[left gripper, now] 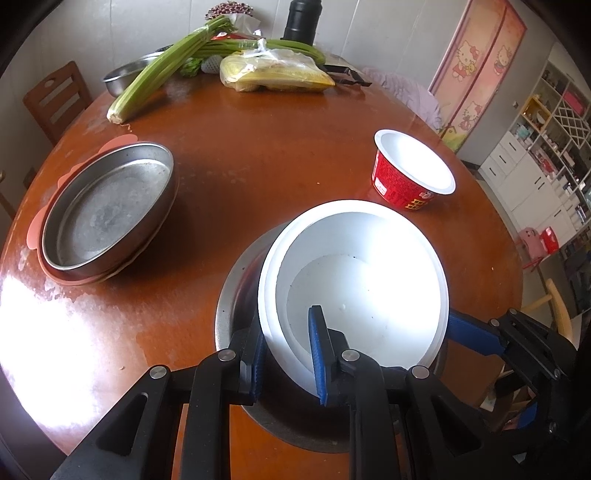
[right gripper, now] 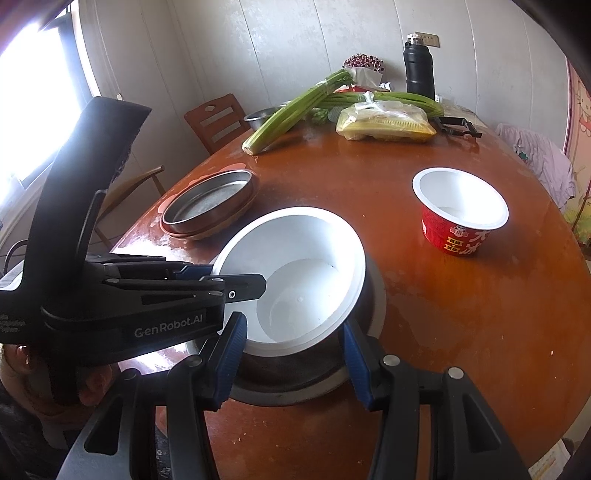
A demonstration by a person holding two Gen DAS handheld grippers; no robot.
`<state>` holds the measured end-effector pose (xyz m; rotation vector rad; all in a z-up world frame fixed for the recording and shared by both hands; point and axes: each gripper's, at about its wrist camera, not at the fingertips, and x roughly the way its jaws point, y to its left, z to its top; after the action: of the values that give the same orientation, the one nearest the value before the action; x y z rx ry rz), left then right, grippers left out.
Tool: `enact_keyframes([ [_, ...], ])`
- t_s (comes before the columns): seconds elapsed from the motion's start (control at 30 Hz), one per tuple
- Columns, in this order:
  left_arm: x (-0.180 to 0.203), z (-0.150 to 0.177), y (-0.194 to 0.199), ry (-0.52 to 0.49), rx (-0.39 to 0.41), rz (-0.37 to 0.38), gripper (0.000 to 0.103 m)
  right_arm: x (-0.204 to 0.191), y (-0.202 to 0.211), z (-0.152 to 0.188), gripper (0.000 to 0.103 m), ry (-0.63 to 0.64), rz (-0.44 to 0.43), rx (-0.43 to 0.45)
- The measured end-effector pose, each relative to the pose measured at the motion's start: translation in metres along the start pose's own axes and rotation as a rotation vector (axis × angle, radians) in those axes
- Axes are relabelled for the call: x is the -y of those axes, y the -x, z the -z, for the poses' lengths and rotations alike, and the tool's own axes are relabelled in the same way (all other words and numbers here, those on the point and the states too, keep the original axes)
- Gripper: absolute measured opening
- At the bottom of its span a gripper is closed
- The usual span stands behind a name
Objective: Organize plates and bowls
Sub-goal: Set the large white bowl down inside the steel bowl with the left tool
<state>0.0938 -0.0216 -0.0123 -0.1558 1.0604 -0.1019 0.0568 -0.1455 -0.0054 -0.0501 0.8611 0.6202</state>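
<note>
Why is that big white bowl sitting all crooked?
The white bowl leans tilted inside the metal bowl instead of sitting flat. The left gripper pinches its rim, so it hasn't settled into place.

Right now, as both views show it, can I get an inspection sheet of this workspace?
Surface: round wooden table, glare patches.
Job's things: white bowl tilted inside steel bowl; red cup apart; steel pan on pink plates.
Clutter: celery, bagged corn, black flask at far edge.
Grippers: left gripper pinches white bowl's rim; right gripper closed on its near edge.
Cables: nothing seen.
Surroundings: wooden chair, shelving.
</note>
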Motion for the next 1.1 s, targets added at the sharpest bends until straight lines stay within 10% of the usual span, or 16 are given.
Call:
enact_keyframes([
  [1.1, -0.002, 0.003, 0.014, -0.002, 0.026, -0.028, 0.022, 0.009, 0.009, 0.001, 0.052, -0.01, 0.019, 0.013],
])
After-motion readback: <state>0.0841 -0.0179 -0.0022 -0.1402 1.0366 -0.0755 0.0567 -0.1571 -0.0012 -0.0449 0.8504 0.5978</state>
